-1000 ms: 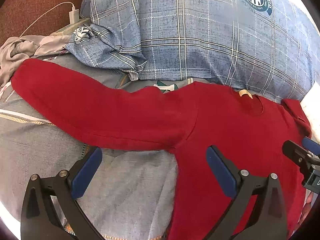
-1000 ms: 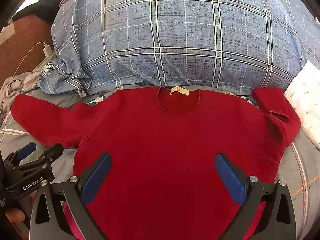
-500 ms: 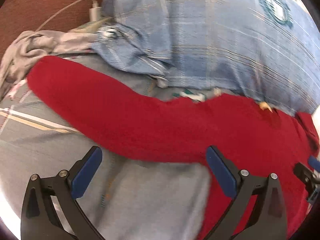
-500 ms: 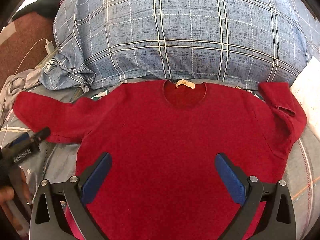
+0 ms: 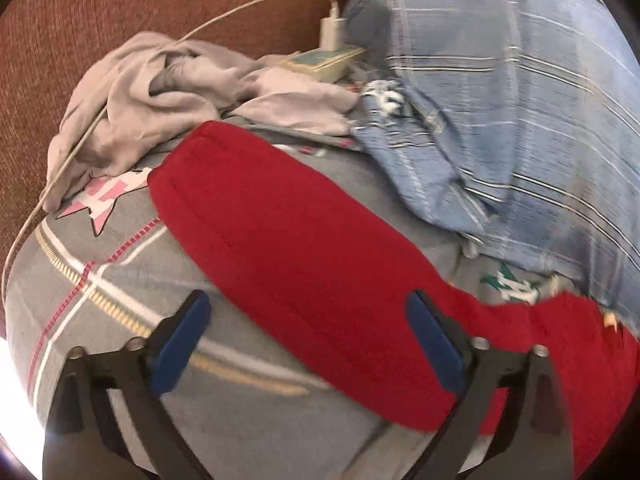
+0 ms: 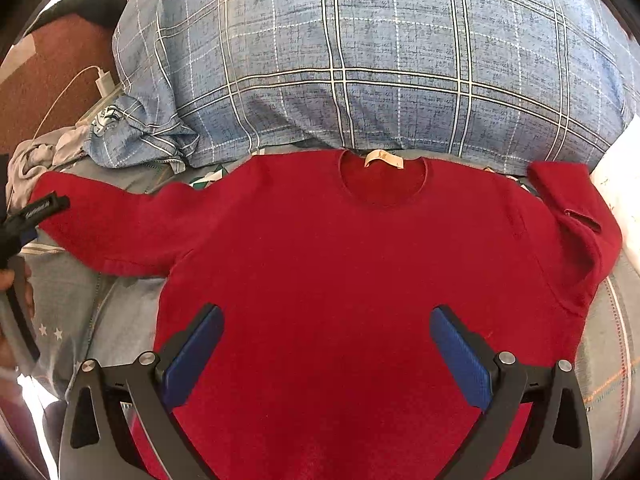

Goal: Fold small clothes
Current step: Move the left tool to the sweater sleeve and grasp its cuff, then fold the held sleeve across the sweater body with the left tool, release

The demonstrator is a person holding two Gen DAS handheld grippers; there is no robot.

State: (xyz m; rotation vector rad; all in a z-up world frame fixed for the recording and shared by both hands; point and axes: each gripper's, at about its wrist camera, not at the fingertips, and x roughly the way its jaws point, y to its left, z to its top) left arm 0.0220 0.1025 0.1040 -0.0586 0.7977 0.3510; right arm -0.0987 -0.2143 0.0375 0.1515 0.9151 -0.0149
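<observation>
A red sweater (image 6: 360,248) lies flat, front up, on the grey bedsheet (image 6: 80,300), its neck label (image 6: 380,158) toward the pillow. Its right sleeve (image 6: 572,208) is folded back on itself. The left sleeve (image 5: 288,232) stretches out straight to its cuff. My left gripper (image 5: 308,304) hovers over the middle of that sleeve. Its jaws are wide and closing, with the sleeve's lower edge running between them and neither pad pressing on it. At the left edge of the right wrist view, the left gripper (image 6: 40,210) sits by the cuff. My right gripper (image 6: 326,314) stands open above the sweater's body, holding nothing.
A large blue plaid pillow (image 6: 360,60) lies just behind the sweater. A crumpled grey garment (image 5: 160,96), a charger with a white cable (image 5: 332,30) and a small box (image 5: 320,62) sit past the cuff, against a brown headboard (image 5: 100,20). A white cushion (image 6: 620,192) lies at the right.
My left gripper has swung left along the sleeve toward the cuff, rolling as it went. The right gripper has stayed over the sweater's body.
</observation>
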